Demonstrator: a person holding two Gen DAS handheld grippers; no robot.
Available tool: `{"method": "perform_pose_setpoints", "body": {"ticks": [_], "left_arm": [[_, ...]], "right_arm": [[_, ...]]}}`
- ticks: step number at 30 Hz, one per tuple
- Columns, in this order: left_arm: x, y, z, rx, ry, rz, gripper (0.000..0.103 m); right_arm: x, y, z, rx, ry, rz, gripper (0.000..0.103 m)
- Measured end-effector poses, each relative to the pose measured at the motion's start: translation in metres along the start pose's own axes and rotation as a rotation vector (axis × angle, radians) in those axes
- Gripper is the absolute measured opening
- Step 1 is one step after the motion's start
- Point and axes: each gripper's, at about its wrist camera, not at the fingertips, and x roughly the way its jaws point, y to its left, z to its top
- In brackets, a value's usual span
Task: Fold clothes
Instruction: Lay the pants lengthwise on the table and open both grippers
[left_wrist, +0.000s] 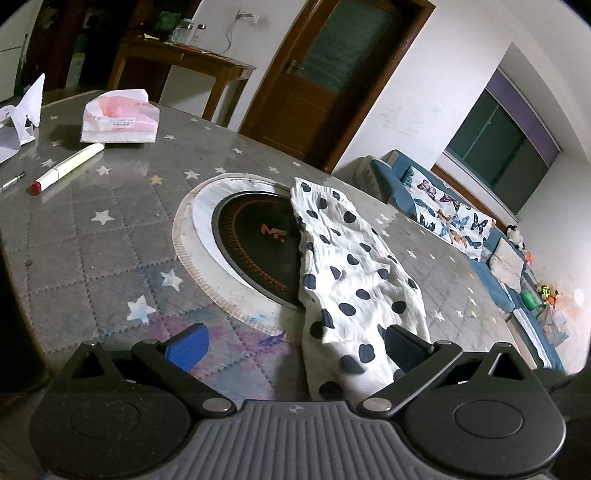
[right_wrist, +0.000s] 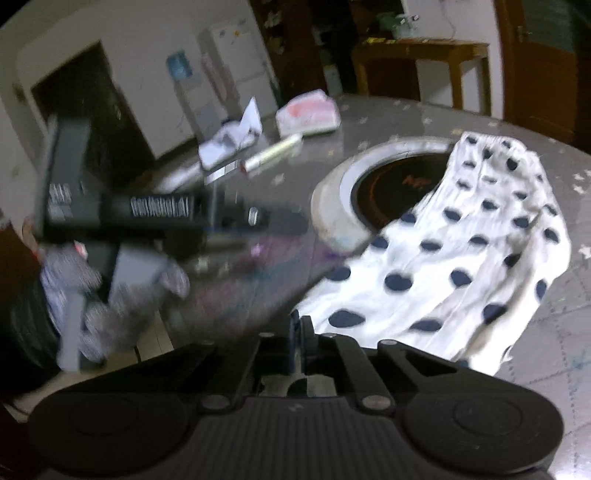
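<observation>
A white cloth with dark blue spots (left_wrist: 351, 266) lies lengthwise on the grey star-patterned table (left_wrist: 92, 236), partly over a round black cooker plate (left_wrist: 255, 236). My left gripper (left_wrist: 295, 347) is open; the cloth's near end lies between its fingers, against the right pad (left_wrist: 400, 347). In the blurred right wrist view the same cloth (right_wrist: 454, 258) spreads to the right. My right gripper (right_wrist: 300, 326) has its jaws together at the cloth's near corner, which seems pinched between them. The left gripper's black body (right_wrist: 162, 212) reaches in from the left, held by a hand in a patterned sleeve (right_wrist: 70, 277).
At the table's far left lie a pink-and-white tissue pack (left_wrist: 120, 120), a red-capped marker (left_wrist: 68, 166) and crumpled white paper (left_wrist: 22, 118). Beyond the table are a wooden side table (left_wrist: 184, 59), a brown door (left_wrist: 321, 85) and a blue sofa (left_wrist: 461, 229).
</observation>
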Motion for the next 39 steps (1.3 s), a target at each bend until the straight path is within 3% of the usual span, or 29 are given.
{"method": "perform_pose_setpoints", "body": {"ticks": [5,12,19,22,26,30,32,35,37,39], "left_arm": [[0.002,0.002,0.000,-0.017,0.001,-0.003,0.103],[0.002,-0.002,0.000,-0.015,0.007,-0.013,0.103],[0.001,-0.010,0.002,-0.010,0.001,-0.069,0.103],[0.002,-0.020,-0.001,0.014,0.012,-0.114,0.103],[0.011,-0.022,0.000,0.019,0.025,-0.101,0.103],[0.014,-0.020,0.001,-0.001,0.027,-0.083,0.103],[0.014,-0.019,0.001,-0.002,0.028,-0.077,0.103],[0.012,-0.016,0.000,-0.005,0.029,-0.066,0.103],[0.010,-0.014,0.000,-0.007,0.028,-0.060,0.103],[0.009,-0.012,0.000,-0.012,0.026,-0.058,0.103]], "right_arm": [[0.001,0.000,0.006,0.020,-0.050,0.026,0.002],[0.039,-0.007,-0.011,0.071,-0.028,0.032,0.003],[-0.005,-0.017,-0.010,0.065,-0.061,-0.005,0.011],[-0.015,-0.025,-0.017,0.084,-0.031,-0.025,0.012],[-0.021,-0.013,-0.026,0.037,0.026,0.020,0.014],[-0.010,0.003,-0.024,0.016,0.020,0.074,0.035],[0.003,0.007,-0.022,0.007,0.028,0.079,0.035],[0.025,0.011,-0.022,-0.002,0.063,0.037,0.030],[0.029,0.011,-0.022,-0.004,0.061,0.018,0.004],[0.022,0.011,-0.020,0.001,0.031,0.014,0.002]]}}
